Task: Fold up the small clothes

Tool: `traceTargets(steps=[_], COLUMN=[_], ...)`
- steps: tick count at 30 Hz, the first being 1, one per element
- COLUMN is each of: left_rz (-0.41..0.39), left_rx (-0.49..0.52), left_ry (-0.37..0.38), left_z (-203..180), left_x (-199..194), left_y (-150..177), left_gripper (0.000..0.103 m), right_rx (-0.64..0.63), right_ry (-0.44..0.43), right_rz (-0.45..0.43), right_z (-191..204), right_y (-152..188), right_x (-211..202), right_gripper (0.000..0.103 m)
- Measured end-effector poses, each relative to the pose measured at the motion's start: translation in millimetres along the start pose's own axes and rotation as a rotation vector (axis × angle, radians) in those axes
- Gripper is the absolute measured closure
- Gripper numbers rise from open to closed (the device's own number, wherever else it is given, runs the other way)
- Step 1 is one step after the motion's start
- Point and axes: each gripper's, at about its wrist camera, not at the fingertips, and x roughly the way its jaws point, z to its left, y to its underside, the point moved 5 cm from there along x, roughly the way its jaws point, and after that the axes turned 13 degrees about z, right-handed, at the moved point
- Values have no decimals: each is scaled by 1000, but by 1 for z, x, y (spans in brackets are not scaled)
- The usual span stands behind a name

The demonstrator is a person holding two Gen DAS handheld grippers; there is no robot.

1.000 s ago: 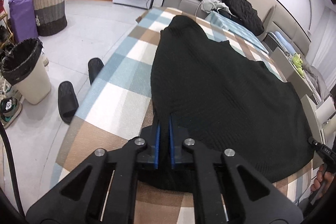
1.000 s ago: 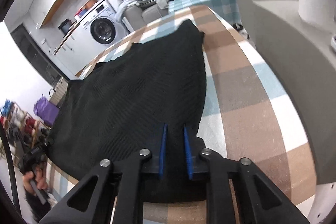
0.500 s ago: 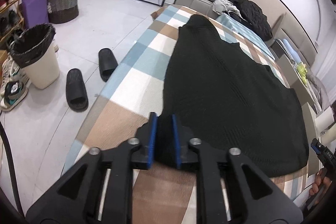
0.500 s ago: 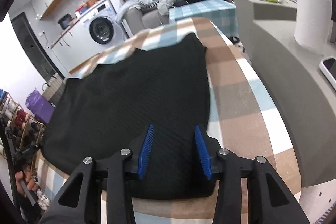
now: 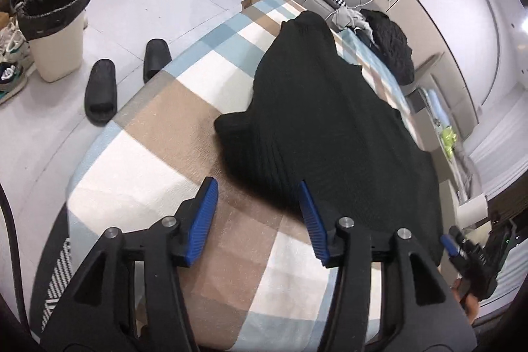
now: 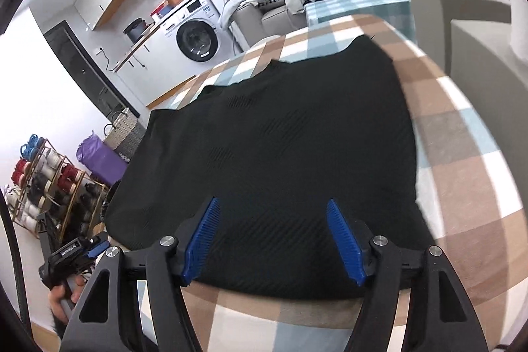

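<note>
A black knit garment lies spread flat on a table covered with a checked cloth in brown, white and pale blue. The right gripper hovers over the garment's near edge, its two blue-padded fingers spread wide apart with nothing between them. At lower left, the left gripper appears beyond the table edge, held in a hand. Behind the table stand a white washing machine, a grey sofa heaped with clothes, a woven basket, a purple bag and a shoe rack.
</note>
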Motion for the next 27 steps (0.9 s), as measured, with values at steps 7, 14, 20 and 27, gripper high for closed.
traceTargets(steps=[7, 14, 20, 27], left_rz=[-81, -157, -136, -205], left_rx=[-9, -10, -21, 149], left_ry=[-92, -92, -126, -171], left_z=[-19, -34, -20, -68], left_x=[23, 18, 15, -1], left_y=[-25, -34, -30, -33], left_gripper=[57, 89, 89, 91], right_rx=[-33, -47, -26, -31], right_ry=[-15, -3, 11, 10], right_rz=[17, 29, 38, 47], right_z=[13, 21, 11, 8], right_y=[2, 1, -1, -1], right_x=[14, 24, 28, 27], right_gripper=[34, 34, 34, 34])
